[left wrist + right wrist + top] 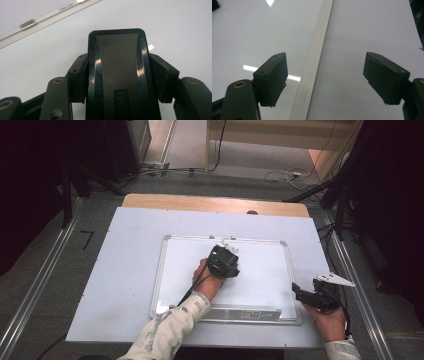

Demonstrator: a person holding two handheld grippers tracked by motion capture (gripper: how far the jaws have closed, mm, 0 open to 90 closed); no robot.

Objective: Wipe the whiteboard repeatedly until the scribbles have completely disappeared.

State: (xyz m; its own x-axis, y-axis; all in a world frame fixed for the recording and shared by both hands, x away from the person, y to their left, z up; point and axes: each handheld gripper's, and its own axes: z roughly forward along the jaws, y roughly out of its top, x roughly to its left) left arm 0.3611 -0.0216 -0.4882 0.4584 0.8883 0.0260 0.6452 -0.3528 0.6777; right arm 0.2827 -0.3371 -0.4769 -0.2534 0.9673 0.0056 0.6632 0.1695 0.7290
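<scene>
Black and glossy, the eraser sits clamped between your left tongs, both pads pressing its long sides, with its flat face held over the middle of the whiteboard. It looks like a light, stiff plastic block with smooth sides, so I'd judge it could slip or twist if you bear down hard; holding it across the narrow waist, as you do now, seems the soundest place. Your right tongs stand wide apart and empty, straddling the board's aluminium frame at its right edge. The board lies flat on the table.
</scene>
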